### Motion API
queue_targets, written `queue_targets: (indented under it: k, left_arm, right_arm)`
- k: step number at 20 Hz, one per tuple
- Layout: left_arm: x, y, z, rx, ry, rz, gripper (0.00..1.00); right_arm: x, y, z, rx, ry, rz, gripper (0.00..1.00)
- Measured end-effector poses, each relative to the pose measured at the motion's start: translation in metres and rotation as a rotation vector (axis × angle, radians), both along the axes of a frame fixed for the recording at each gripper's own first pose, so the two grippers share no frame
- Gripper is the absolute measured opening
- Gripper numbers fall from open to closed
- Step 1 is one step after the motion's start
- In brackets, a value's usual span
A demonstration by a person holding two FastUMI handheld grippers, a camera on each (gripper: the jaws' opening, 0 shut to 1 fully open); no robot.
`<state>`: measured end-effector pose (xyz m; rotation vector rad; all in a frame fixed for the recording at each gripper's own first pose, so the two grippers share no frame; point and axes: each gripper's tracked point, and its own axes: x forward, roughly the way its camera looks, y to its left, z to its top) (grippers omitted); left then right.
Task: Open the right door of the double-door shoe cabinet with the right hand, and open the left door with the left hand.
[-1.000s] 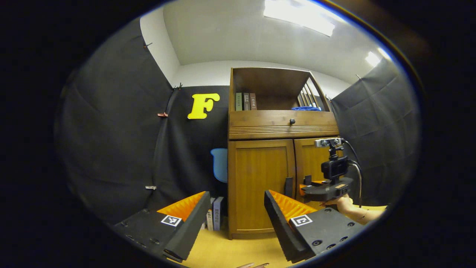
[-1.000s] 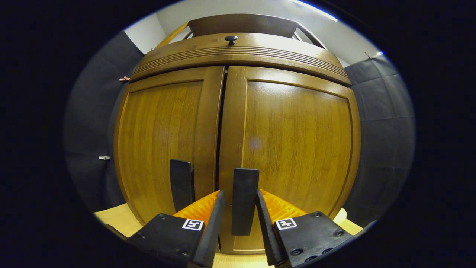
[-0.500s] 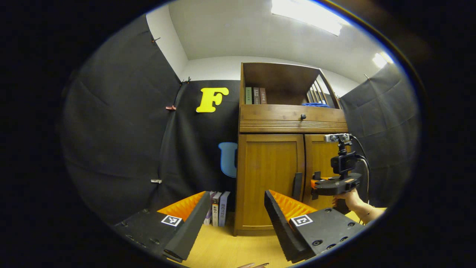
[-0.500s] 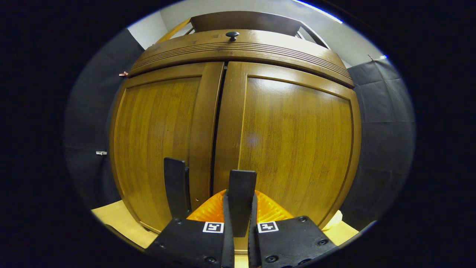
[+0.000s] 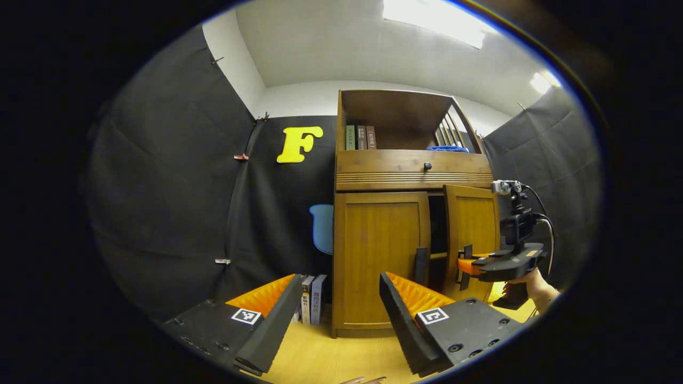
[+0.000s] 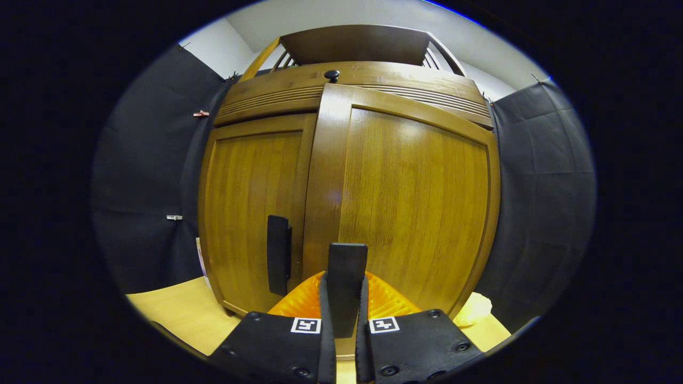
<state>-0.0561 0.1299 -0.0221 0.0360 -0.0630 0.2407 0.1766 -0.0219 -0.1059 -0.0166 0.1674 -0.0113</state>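
The wooden shoe cabinet [image 5: 381,261] stands ahead on the floor. Its right door [image 5: 472,234] [image 6: 421,208] is swung partly outward, with a dark gap beside the left door [image 5: 380,250] [image 6: 251,208], which stays flat against the cabinet. My right gripper [image 6: 341,325] is shut on the right door's black handle [image 6: 346,277]; in the left gripper view it [image 5: 467,265] is at that handle, held by a hand [image 5: 536,285]. The left door's black handle [image 5: 420,265] [image 6: 278,261] is free. My left gripper [image 5: 336,314] is open, well short of the cabinet, with nothing between its fingers.
A drawer with a black knob [image 5: 427,166] sits above the doors, and an open shelf with books [image 5: 358,137] and a blue cloth [image 5: 447,149] tops the cabinet. Several books [image 5: 312,304] stand on the floor left of the cabinet. Yellow wooden floor [image 5: 331,357] lies ahead.
My right gripper closed on the right door's handle and pulled the door partly open, moving back and right. The left gripper's view has shifted slightly; it stays open.
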Motion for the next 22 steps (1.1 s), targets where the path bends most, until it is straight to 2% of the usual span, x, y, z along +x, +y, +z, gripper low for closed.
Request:
queue_targets:
  k: [2, 3, 4, 12, 22]
  left_arm:
    - [0.000, -0.005, 0.002, 0.007, 0.000, -0.002, 0.90]
    - [0.001, -0.008, 0.004, 0.010, -0.003, -0.004, 0.87]
    - [0.001, -0.010, 0.005, 0.012, -0.005, -0.008, 0.90]
    - [0.002, -0.031, 0.007, -0.001, -0.013, -0.041, 0.90]
    - [0.003, -0.056, 0.003, -0.003, -0.012, -0.088, 0.90]
  right_arm:
    - [-0.013, -0.004, 0.003, 0.001, 0.001, 0.013, 0.18]
    - [-0.019, -0.006, 0.005, -0.005, -0.004, 0.017, 0.18]
    - [-0.026, -0.009, 0.006, -0.010, -0.005, 0.018, 0.18]
    - [-0.072, -0.034, 0.016, -0.014, 0.009, 0.020, 0.18]
    - [-0.117, -0.079, 0.028, -0.059, 0.018, -0.054, 0.17]
